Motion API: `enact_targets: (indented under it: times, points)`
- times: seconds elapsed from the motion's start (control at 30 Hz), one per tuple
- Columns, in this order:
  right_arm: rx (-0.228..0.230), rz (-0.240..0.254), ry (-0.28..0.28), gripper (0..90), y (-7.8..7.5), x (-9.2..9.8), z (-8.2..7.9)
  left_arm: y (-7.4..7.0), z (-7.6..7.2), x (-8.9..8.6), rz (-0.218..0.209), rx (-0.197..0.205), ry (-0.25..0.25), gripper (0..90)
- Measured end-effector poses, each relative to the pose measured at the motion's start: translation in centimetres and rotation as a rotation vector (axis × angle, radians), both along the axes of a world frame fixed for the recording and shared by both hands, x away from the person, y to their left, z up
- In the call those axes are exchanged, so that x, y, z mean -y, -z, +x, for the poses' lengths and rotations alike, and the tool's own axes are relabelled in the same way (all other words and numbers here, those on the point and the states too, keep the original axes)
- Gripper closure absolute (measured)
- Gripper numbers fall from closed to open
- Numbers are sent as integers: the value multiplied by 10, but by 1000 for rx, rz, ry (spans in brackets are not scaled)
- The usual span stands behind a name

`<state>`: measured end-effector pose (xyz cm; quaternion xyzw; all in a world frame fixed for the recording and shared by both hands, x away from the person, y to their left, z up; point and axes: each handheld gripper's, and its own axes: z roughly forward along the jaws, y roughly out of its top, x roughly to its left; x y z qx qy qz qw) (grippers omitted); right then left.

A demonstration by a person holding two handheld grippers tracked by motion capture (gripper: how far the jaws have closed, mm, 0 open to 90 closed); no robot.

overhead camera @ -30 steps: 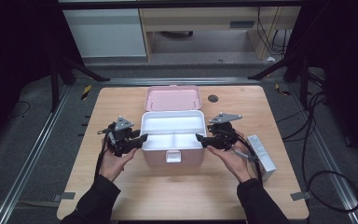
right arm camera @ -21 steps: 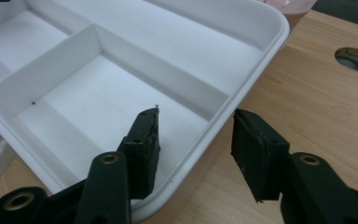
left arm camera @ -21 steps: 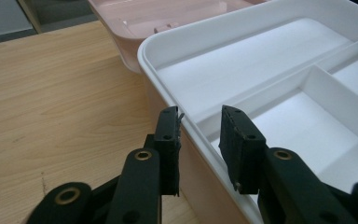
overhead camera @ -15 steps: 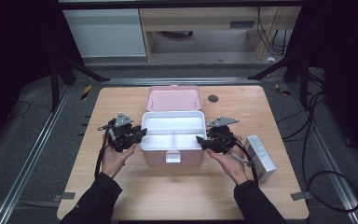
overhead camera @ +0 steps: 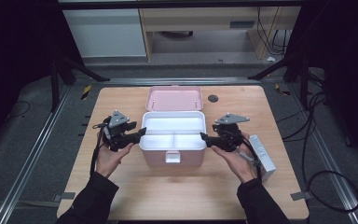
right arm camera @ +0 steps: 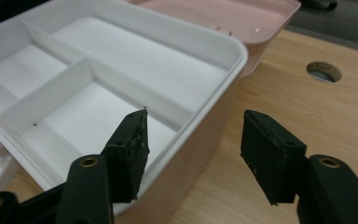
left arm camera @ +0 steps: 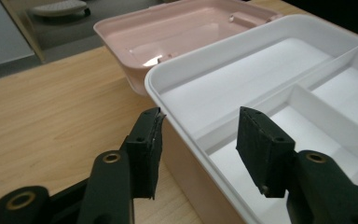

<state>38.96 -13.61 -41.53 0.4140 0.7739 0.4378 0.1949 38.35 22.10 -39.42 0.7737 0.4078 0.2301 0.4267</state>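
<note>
Two hand-held grippers, left [overhead camera: 141, 132] and right [overhead camera: 203, 137], jaws apart astride white tray [overhead camera: 173, 125] rim; no legible writing.

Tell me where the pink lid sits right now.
In the high view the pink lid lies open on the table's far middle, directly behind the white tray, left of a round hole.

A light wooden table [overhead camera: 121, 191] is set on a grey floor [overhead camera: 23, 154] crossed by metal rails [overhead camera: 30, 158], with pale cabinets [overhead camera: 105, 30] seen at the top of the frame and dark cables [overhead camera: 326, 186] at lower right.
</note>
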Motion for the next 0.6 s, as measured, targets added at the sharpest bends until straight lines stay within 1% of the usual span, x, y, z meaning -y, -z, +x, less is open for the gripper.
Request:
enact_targets:
  times: [0.03, 0.13, 0.17, 0.2, 0.23, 0.27, 0.3, 0.33, 0.37, 0.4, 0.43, 0.5, 0.57, 0.6]
  points:
    - [11, 7, 3, 401, -2, 3, 0, -4, -2, -2, -1, 15, 8, 492]
    - [51, 32, -5, 376, -11, 14, 2, -11, -3, -7, 0, 22, 31, 472]
    - [68, 34, -7, 360, -15, 18, 2, -13, -2, -7, 4, 18, 39, 472]
    - [76, 26, -10, 351, -19, 21, 2, -15, -2, -7, 15, 18, 49, 472]
    - [82, 21, -9, 358, -23, 24, 2, -18, -1, -8, 26, 22, 61, 472]
    - [111, 38, -13, 365, -33, 30, 1, -20, 0, -8, 31, 23, 68, 466]
    - [111, 38, -13, 365, -33, 30, 1, -22, 2, -8, 32, 22, 74, 466]
    - [119, 45, -16, 366, -36, 32, 1, -25, 4, -9, 31, 23, 89, 464]
    - [124, 57, -28, 363, -41, 35, 2, -28, 7, -10, 28, 19, 101, 462]
    - [120, 56, -41, 361, -44, 37, 4, -31, 10, -10, 33, 13, 113, 457]
    - [114, 46, -50, 357, -46, 38, 6, -34, 12, -11, 44, 16, 122, 455]
    - [119, 23, -62, 356, -50, 39, 10, -41, 19, -10, 61, 9, 144, 456]
    - [99, 21, -87, 352, -52, 39, 17, -45, 24, -10, 63, 5, 157, 455]
    - [98, 15, -98, 349, -52, 39, 19, -48, 28, -10, 60, -1, 181, 455]
